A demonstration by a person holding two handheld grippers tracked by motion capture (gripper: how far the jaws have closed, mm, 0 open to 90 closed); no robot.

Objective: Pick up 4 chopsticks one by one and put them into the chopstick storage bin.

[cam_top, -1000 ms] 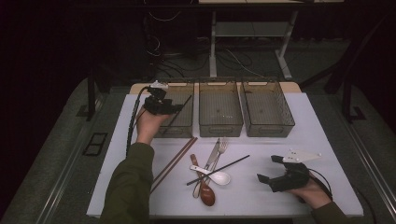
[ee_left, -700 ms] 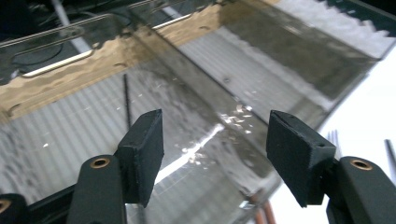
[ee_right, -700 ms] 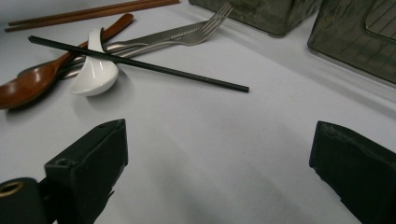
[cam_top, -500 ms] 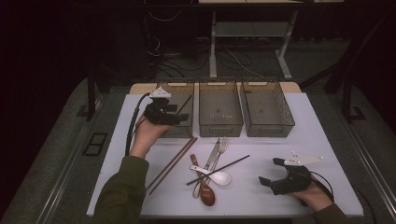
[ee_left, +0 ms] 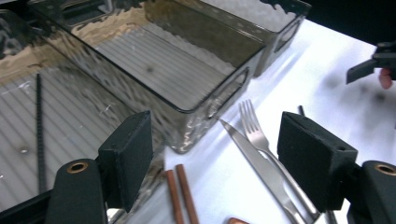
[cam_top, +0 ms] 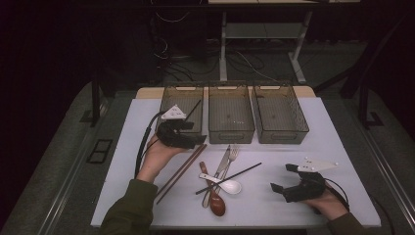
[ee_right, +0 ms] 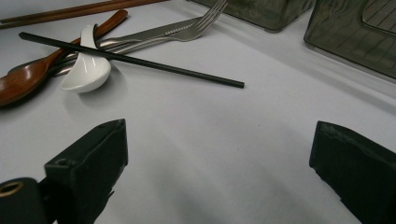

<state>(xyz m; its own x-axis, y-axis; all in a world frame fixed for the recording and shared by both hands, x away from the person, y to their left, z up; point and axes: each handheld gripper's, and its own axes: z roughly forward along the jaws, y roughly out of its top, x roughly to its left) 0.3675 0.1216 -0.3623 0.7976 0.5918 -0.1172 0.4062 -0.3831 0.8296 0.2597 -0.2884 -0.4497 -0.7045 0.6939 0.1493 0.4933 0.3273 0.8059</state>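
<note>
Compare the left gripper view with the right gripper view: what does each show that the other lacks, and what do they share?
Left gripper view: a black chopstick lying inside a bin. Right gripper view: a white spoon lying under another black stick. Shared: the fork, the knife and the pair of brown chopsticks.

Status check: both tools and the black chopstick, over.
Left tool empty, just opening, beside left bin. Right tool open, idle. Black chopstick across cutlery, path clear.
</note>
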